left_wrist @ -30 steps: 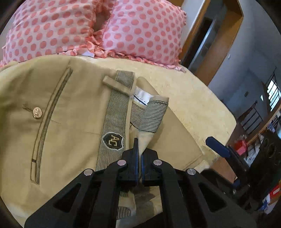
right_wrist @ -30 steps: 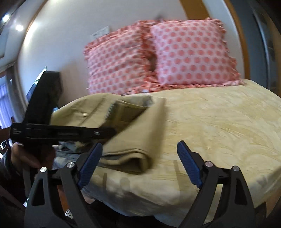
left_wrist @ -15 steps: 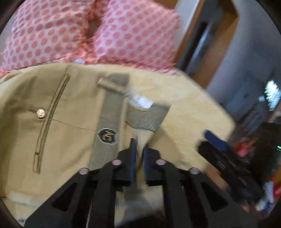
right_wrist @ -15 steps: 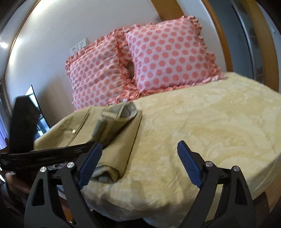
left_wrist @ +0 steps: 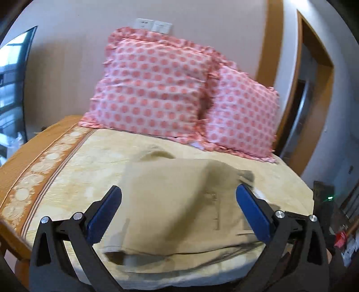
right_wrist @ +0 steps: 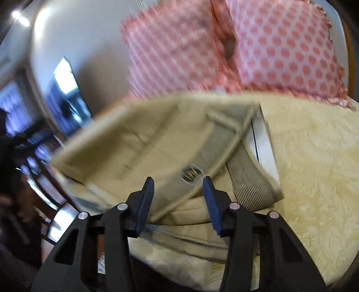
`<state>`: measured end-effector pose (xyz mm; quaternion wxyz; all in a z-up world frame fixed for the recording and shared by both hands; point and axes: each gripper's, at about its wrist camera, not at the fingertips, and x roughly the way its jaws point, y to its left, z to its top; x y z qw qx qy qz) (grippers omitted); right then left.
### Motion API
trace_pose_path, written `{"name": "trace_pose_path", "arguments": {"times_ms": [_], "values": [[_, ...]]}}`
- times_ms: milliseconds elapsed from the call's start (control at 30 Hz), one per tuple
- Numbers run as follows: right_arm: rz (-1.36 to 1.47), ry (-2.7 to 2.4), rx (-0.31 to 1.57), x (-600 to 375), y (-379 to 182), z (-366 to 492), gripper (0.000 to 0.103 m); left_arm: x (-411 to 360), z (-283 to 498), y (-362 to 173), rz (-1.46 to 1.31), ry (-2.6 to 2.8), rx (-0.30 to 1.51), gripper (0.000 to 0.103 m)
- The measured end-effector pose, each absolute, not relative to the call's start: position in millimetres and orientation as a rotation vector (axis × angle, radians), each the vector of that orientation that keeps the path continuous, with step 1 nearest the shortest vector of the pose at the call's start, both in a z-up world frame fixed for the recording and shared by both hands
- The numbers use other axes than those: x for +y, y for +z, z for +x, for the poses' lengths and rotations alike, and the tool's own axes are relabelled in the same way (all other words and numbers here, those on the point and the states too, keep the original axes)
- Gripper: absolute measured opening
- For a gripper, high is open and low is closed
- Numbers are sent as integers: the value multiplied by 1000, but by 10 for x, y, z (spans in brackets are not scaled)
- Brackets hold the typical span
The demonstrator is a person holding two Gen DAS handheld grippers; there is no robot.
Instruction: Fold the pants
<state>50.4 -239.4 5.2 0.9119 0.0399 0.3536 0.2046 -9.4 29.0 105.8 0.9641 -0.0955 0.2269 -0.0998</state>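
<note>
With the khaki pants lying folded at the bed's near edge, both your left gripper and right gripper spread and empty, close the right one gently on the striped waistband and smooth it flat.

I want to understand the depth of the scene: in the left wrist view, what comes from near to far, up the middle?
Hand-held gripper → pants → bedspread → pillows → wall.
</note>
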Motion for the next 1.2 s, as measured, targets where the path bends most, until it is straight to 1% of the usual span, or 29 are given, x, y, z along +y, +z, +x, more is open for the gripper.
{"name": "trace_pose_path", "arguments": {"times_ms": [67, 100, 133, 167, 200, 333, 433, 467, 567, 600, 667, 733, 800, 833, 1000, 1100, 1200], "values": [[82, 400, 782, -2329, -12, 576, 48, 331, -35, 1011, -195, -194, 477, 102], [83, 397, 786, -2315, -23, 584, 48, 330, -40, 995, -196, -194, 485, 102], [73, 400, 787, -2285, -26, 596, 41, 329, -44, 973, -197, -195, 493, 102], [56, 408, 780, -2261, -23, 591, 33, 330, -12, 952, -201, -198, 505, 102], [43, 419, 765, -2248, -16, 587, 4, 330, 7, 940, -207, -202, 514, 102], [3, 386, 697, -2420, 187, 707, 4, 337, 79, 906, -210, -204, 523, 102], [-10, 265, 596, -2774, 569, 766, 4, 366, 104, 912, -213, -202, 515, 102], [14, 253, 598, -2873, 623, 793, 3, 378, 118, 909, -214, -197, 515, 102], [22, 245, 724, -2995, 445, 880, 3, 377, 172, 879, -207, -195, 534, 102], [-2, 253, 774, -2964, 328, 864, 5, 367, 192, 870, -202, -200, 542, 102], [15, 245, 776, -2997, 267, 781, 9, 315, 233, 842, -187, -220, 553, 102], [95, 244, 737, -3118, 317, 681, 22, 247, 274, 822, -161, -239, 560, 102], [156, 250, 705, -3202, 339, 610, 30, 169, 318, 787, -130, -256, 570, 102], [160, 259, 698, -3196, 339, 578, 32, 136, 338, 763, -116, -261, 577, 102], [132, 284, 626, -3111, 433, 448, 33, 21, 406, 589, -67, -267, 635, 102], [88, 281, 694, -2985, 349, 523, 34, 7, 392, 525, -61, -271, 647, 102], [101, 239, 743, -2968, 217, 587, 41, 11, 387, 482, -66, -270, 659, 102]]}}
